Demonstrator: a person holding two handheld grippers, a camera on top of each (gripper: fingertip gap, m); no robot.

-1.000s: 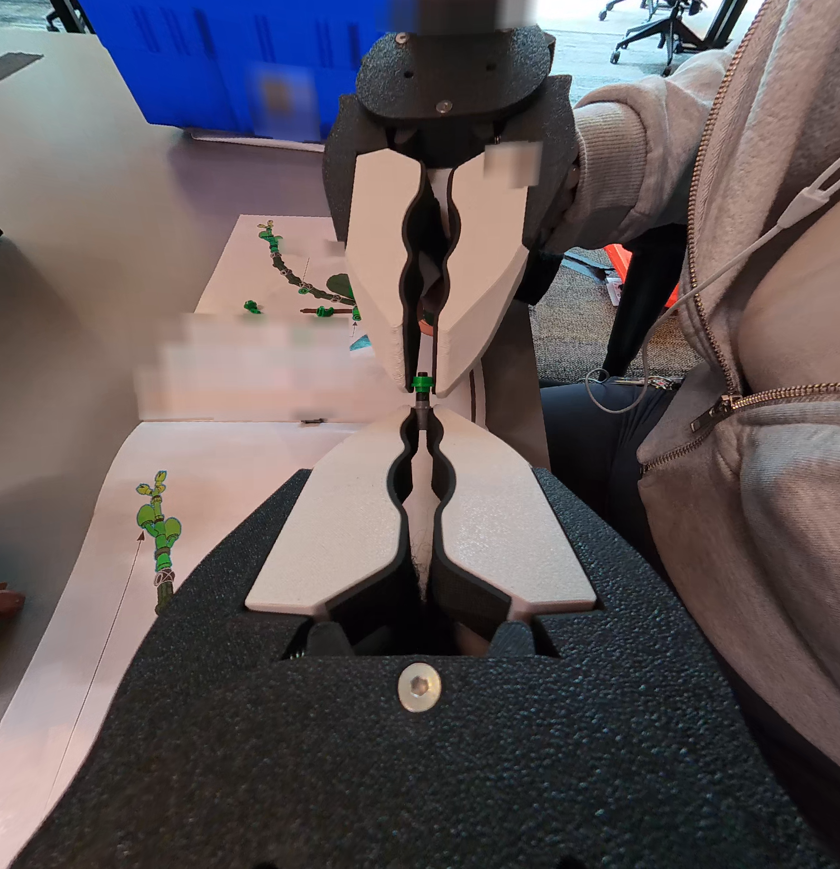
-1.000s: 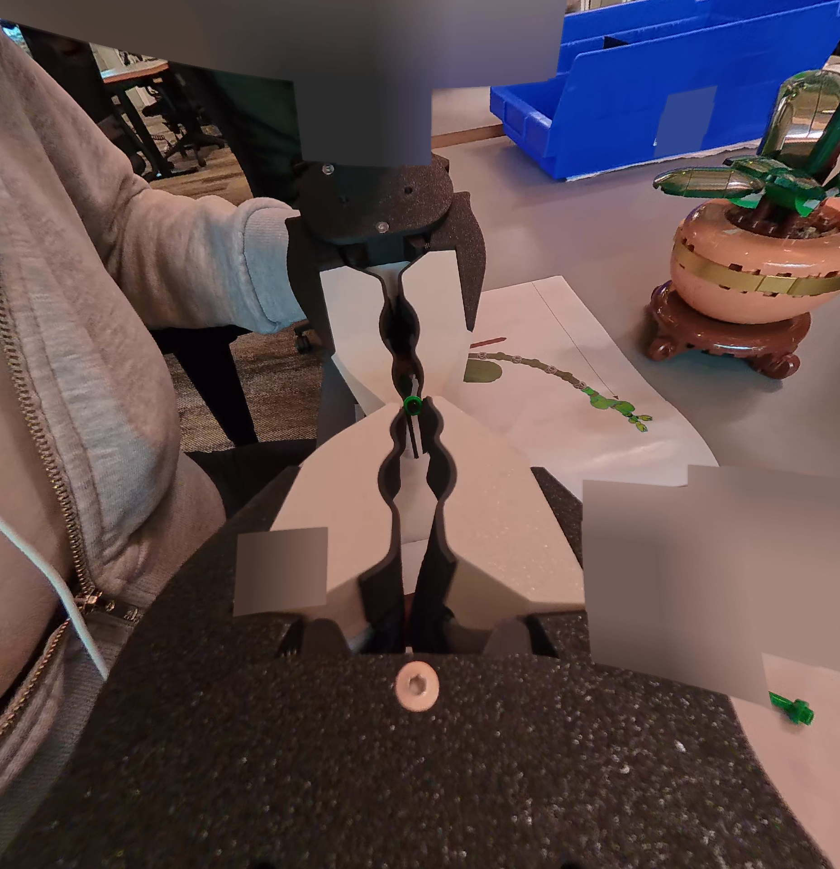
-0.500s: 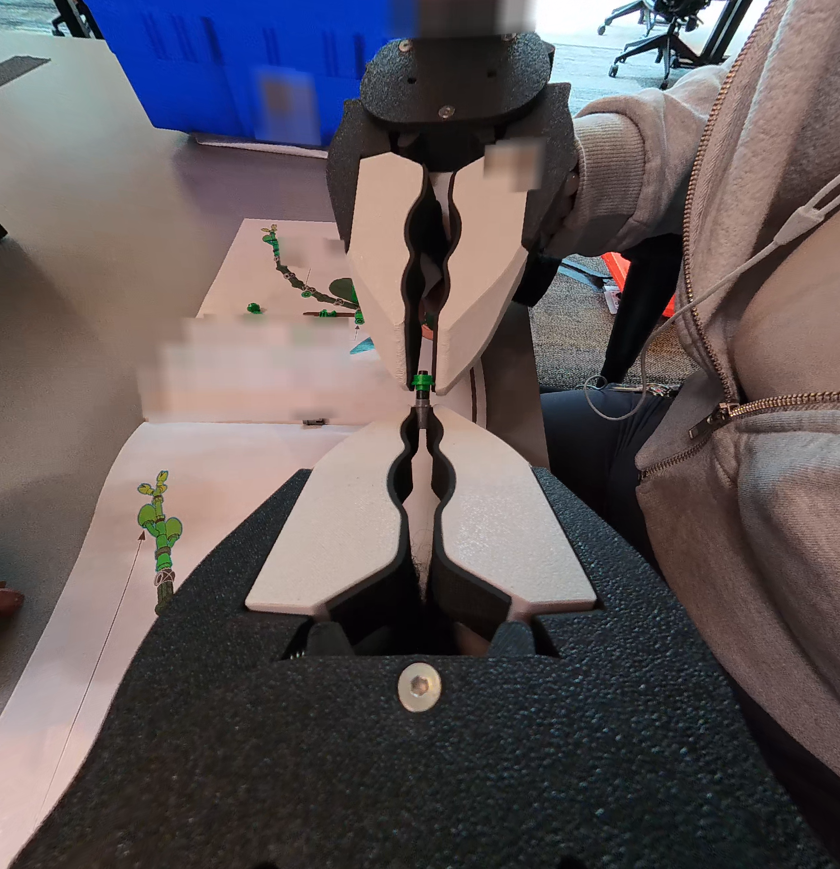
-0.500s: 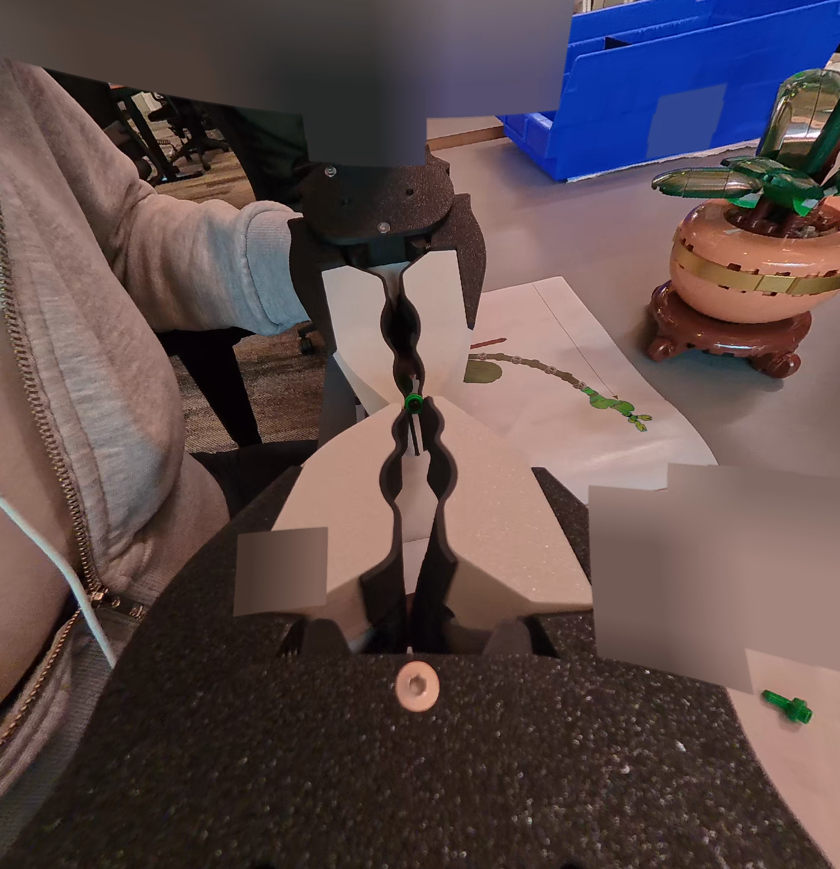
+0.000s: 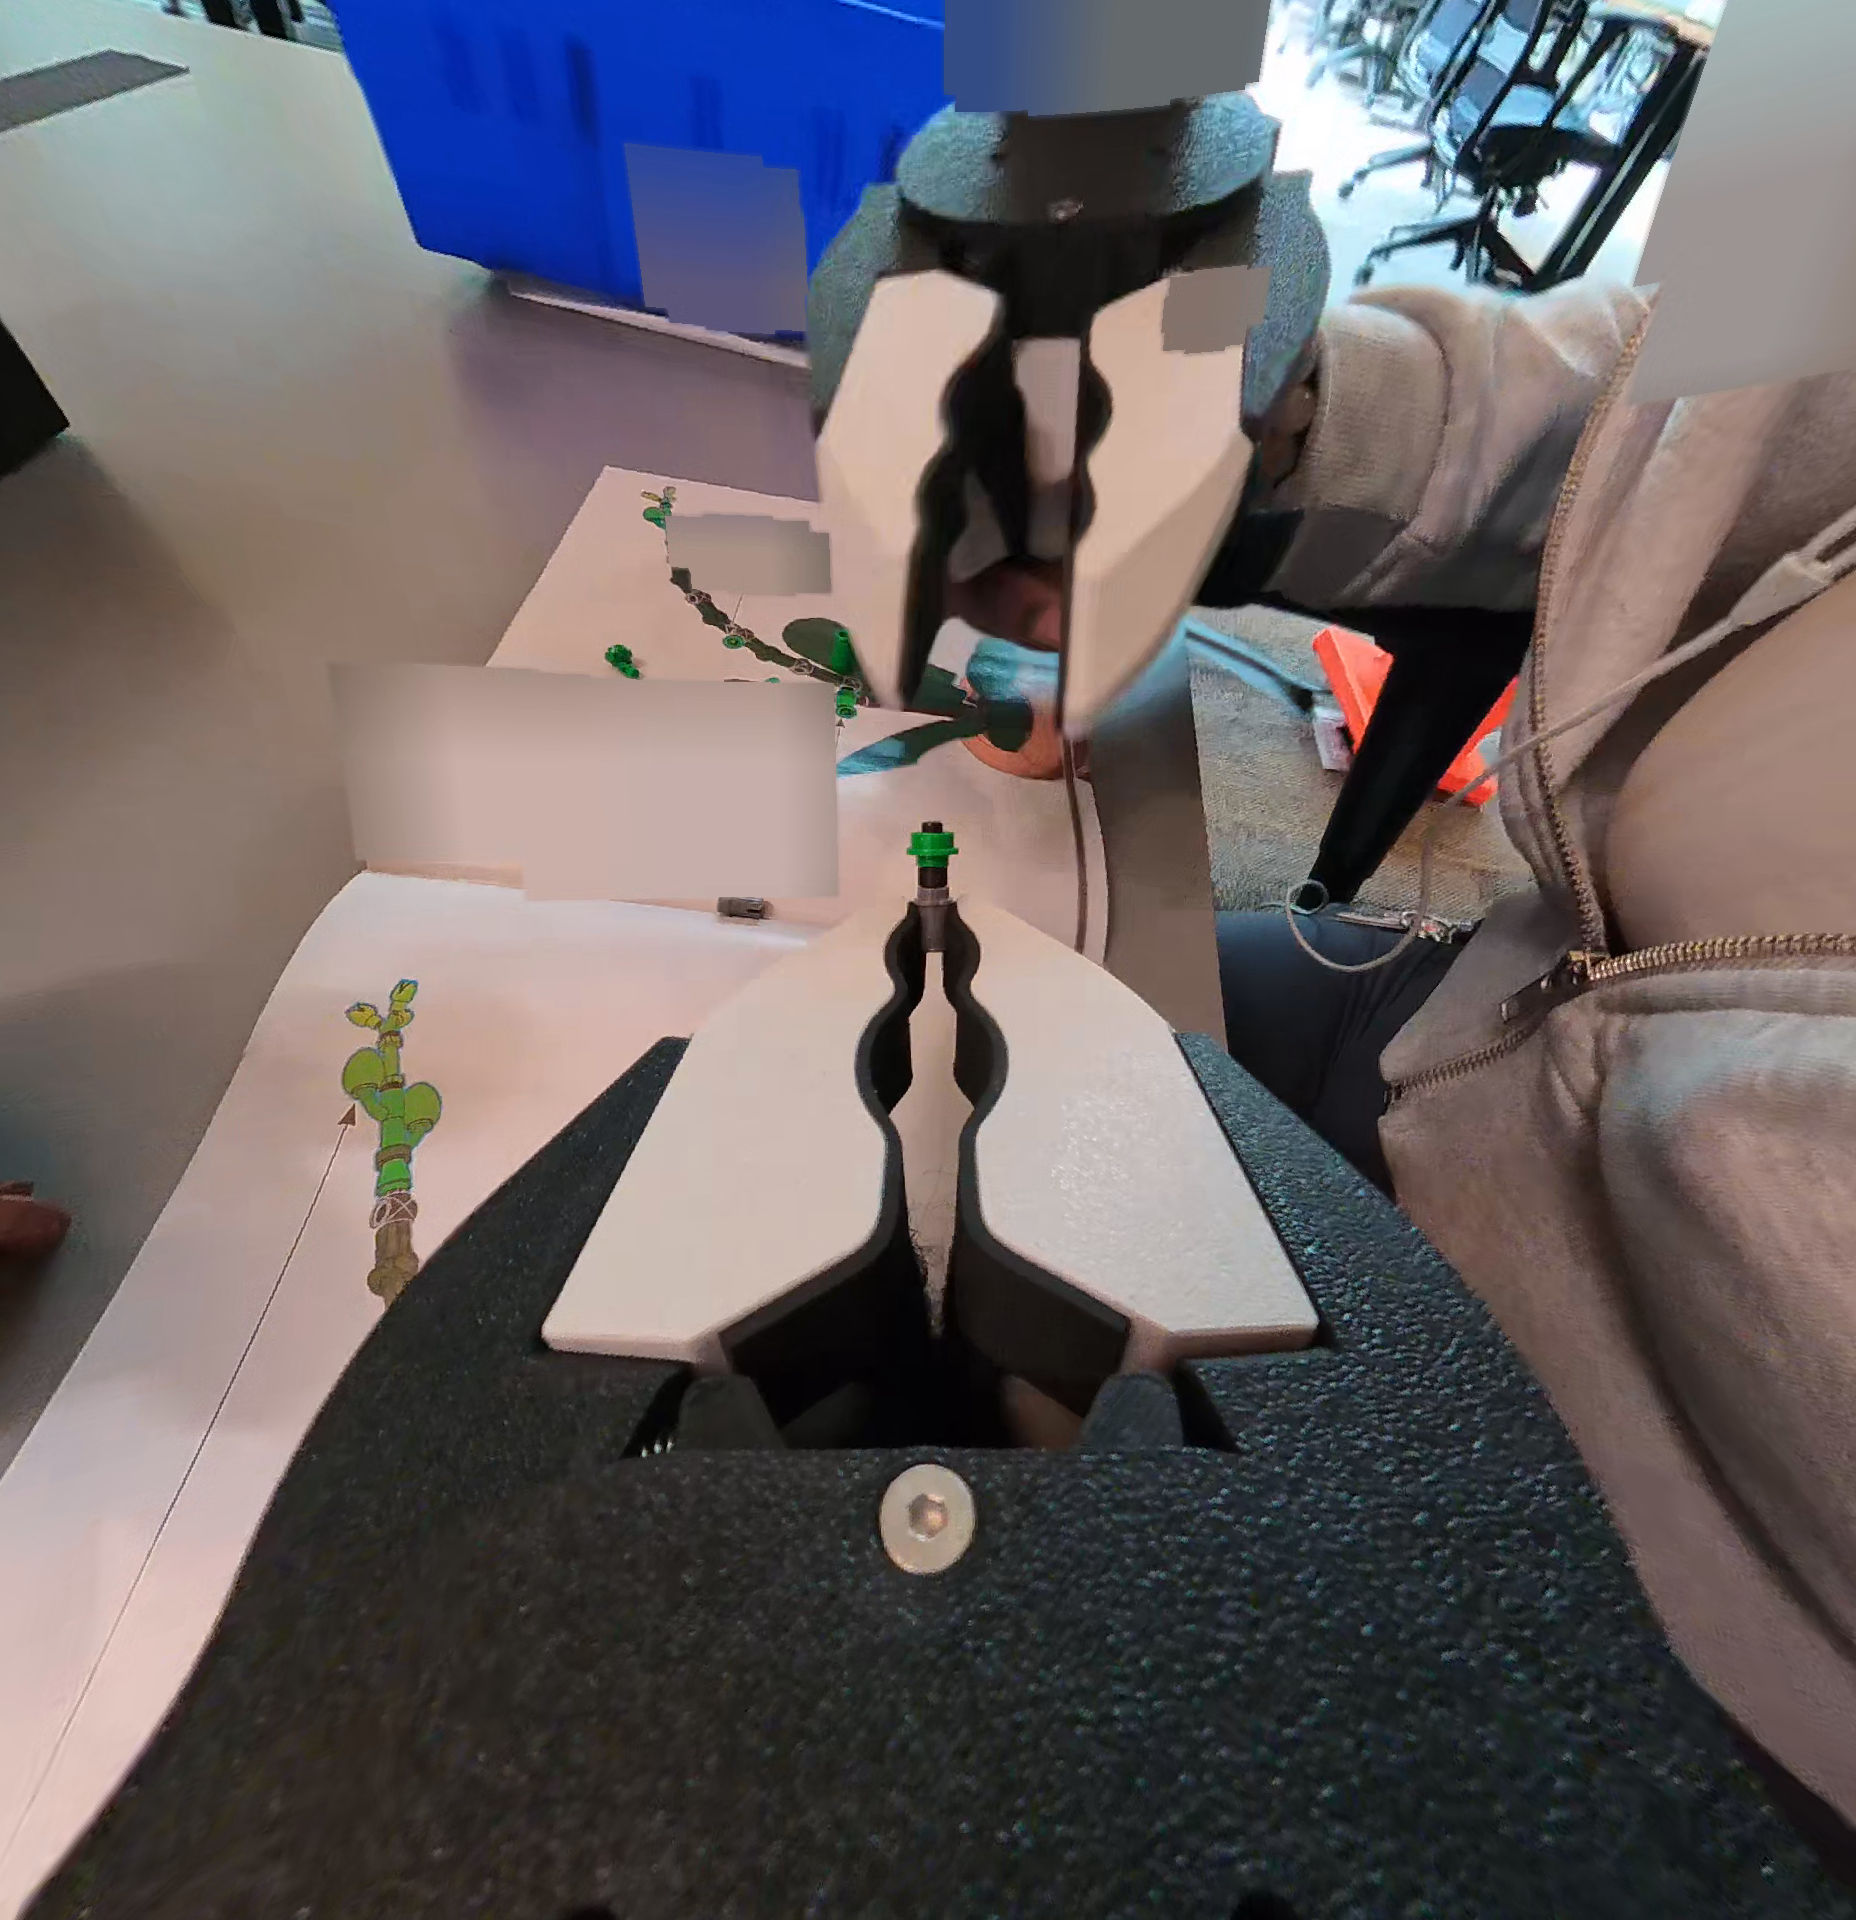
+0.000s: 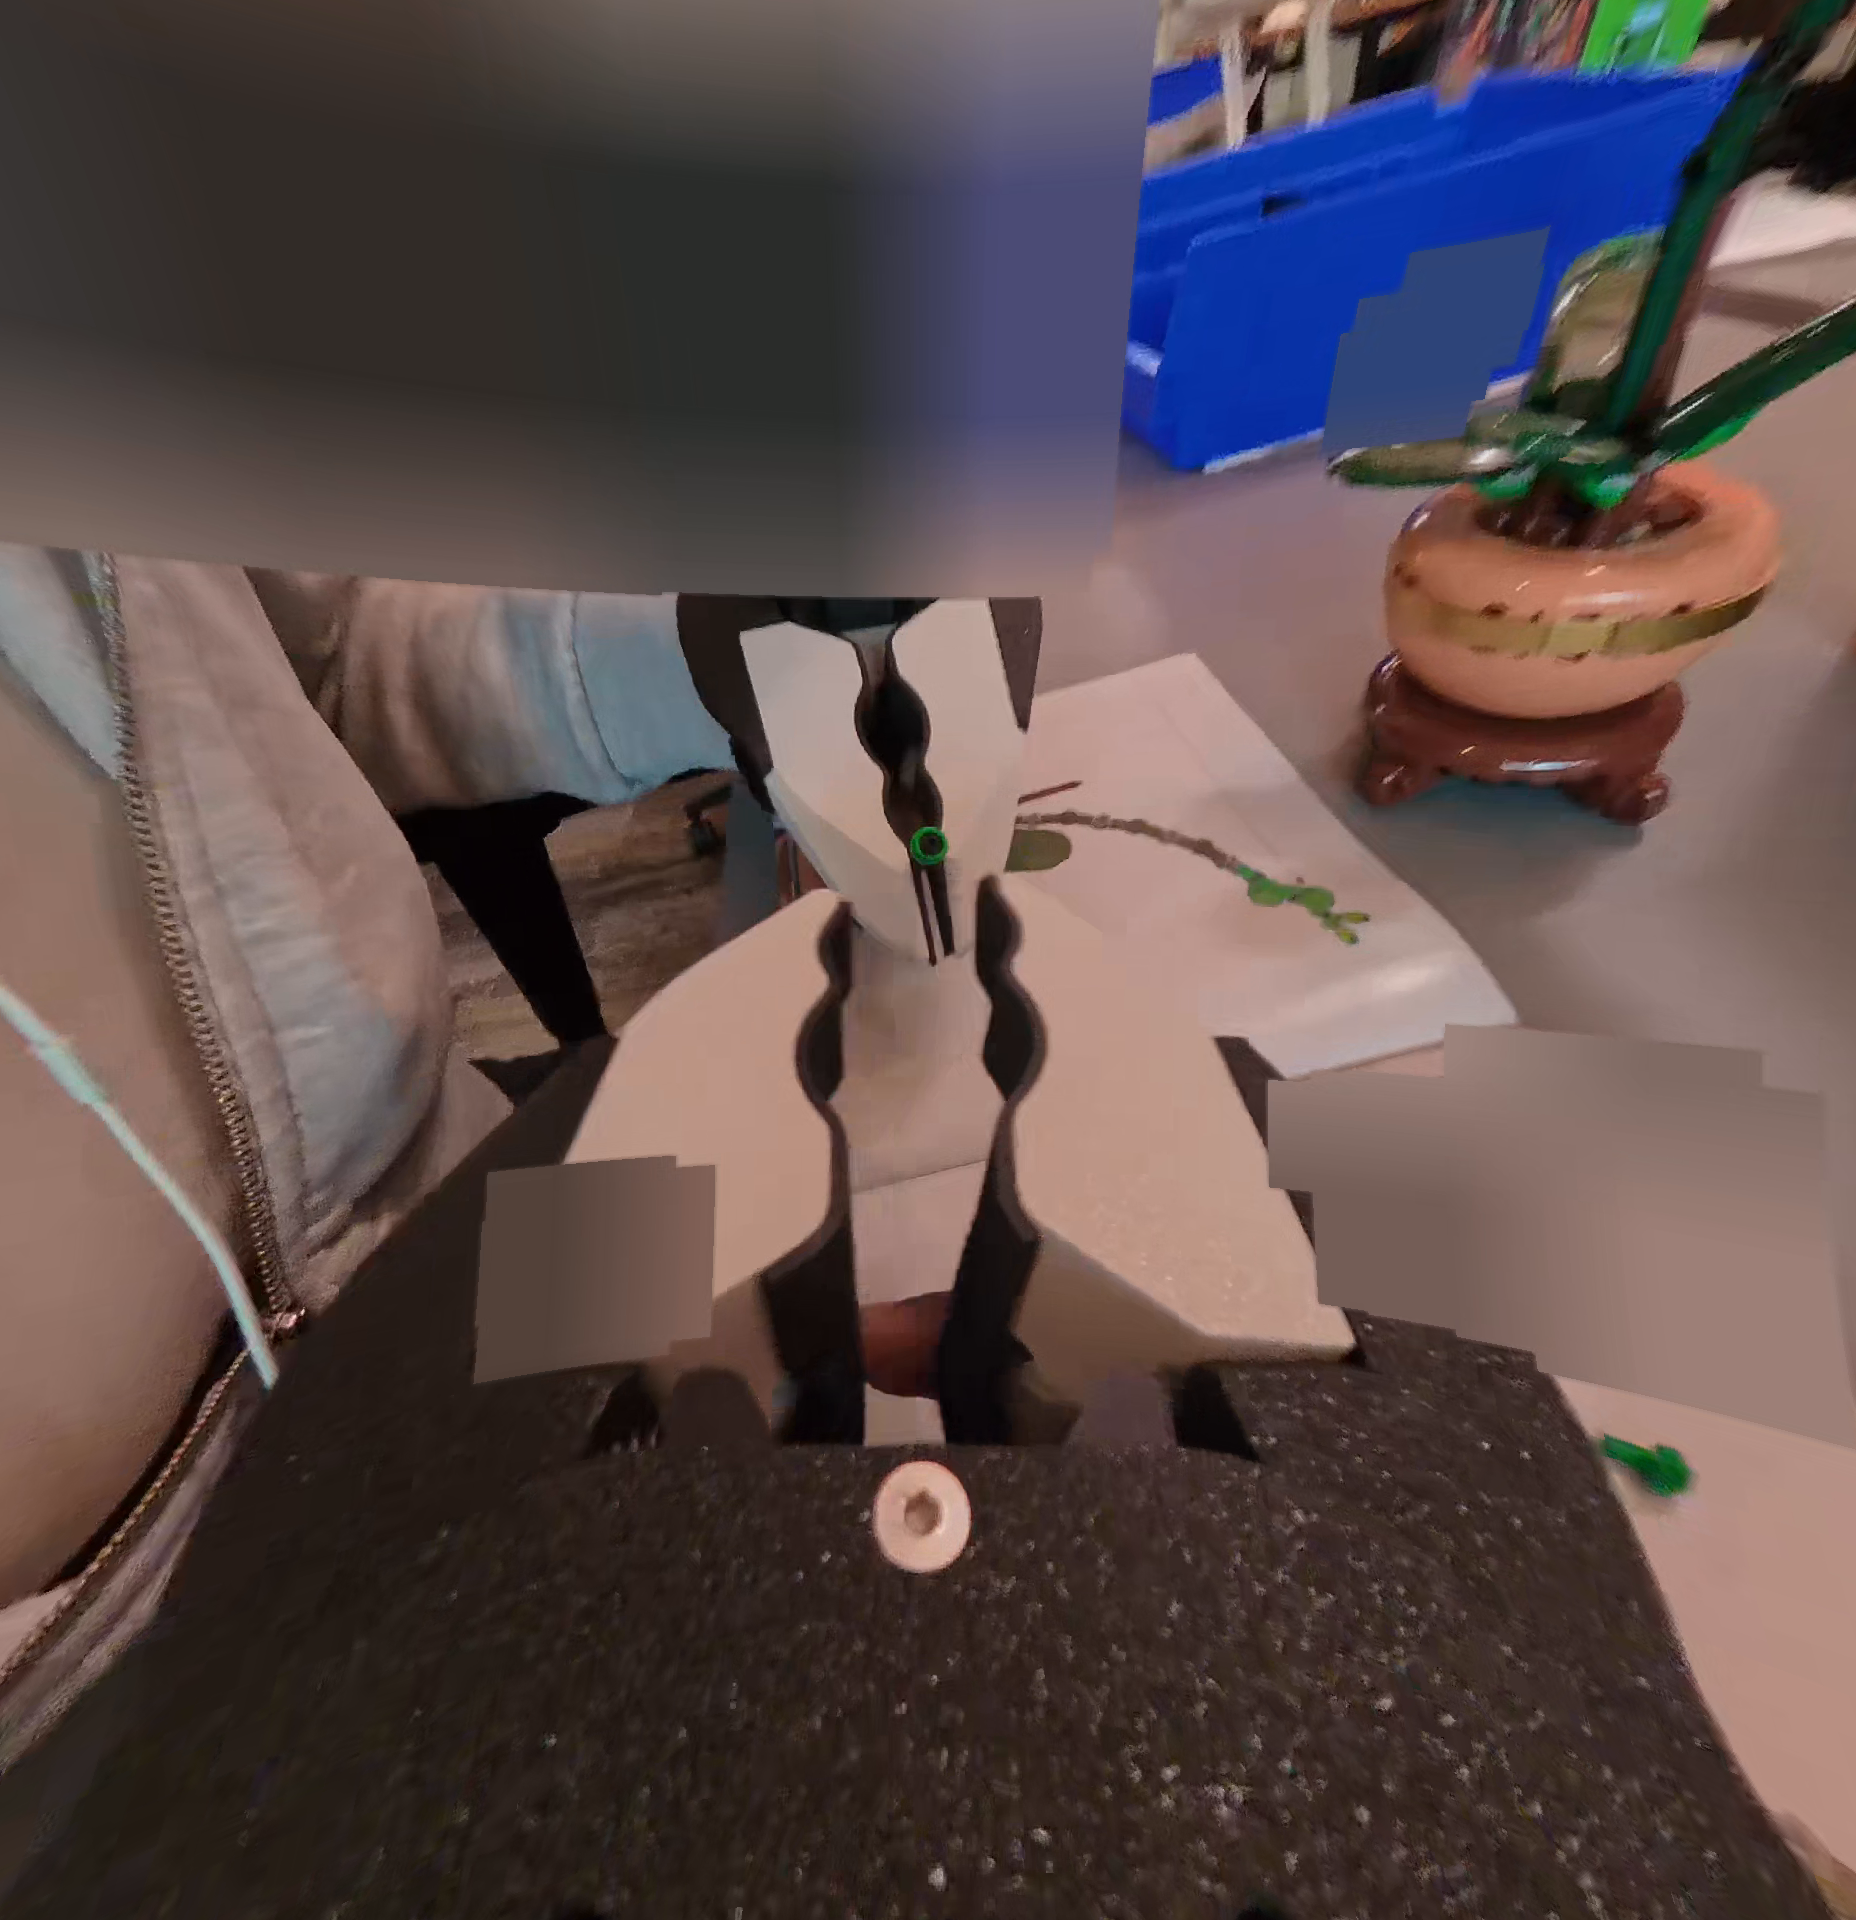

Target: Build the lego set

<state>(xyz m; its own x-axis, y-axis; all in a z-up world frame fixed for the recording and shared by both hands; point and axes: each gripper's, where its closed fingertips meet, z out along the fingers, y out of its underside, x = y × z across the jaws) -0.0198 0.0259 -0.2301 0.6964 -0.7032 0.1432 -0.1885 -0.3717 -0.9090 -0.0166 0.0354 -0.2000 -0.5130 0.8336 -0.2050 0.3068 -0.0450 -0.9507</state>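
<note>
My left gripper [image 5: 932, 935] is shut on a thin grey and black pin [image 5: 933, 906] that sticks out past the fingertips. A small green collar [image 5: 931, 844] sits near the pin's far end. My right gripper [image 6: 913, 920] is open and empty, with its fingers apart on either side of the left gripper's tip. In the left wrist view it [image 5: 991, 701] hangs above and beyond the pin, apart from it. In the right wrist view the left gripper [image 6: 924, 883] points at me, with the green collar [image 6: 929, 845] seen end-on at its tip.
Printed instruction sheets [image 5: 508, 1039] lie on the grey table. A brick-built potted plant [image 6: 1573, 613] stands at the right, blue bins [image 6: 1267, 312] behind it. Loose green pieces [image 6: 1646, 1463] [image 5: 620, 660] and a small grey piece [image 5: 742, 907] lie on the sheets. A person in a grey hoodie [image 5: 1682, 1039] sits close. The tips of both grippers are at nearly the same place. The brick-built potted plant [image 6: 1573, 613] is about 15 cm from both grippers' fingertips.
My right gripper was shut at the green collar on the pin. It has opened and drawn back. The collar stays on the pin, which my left gripper still holds.
</note>
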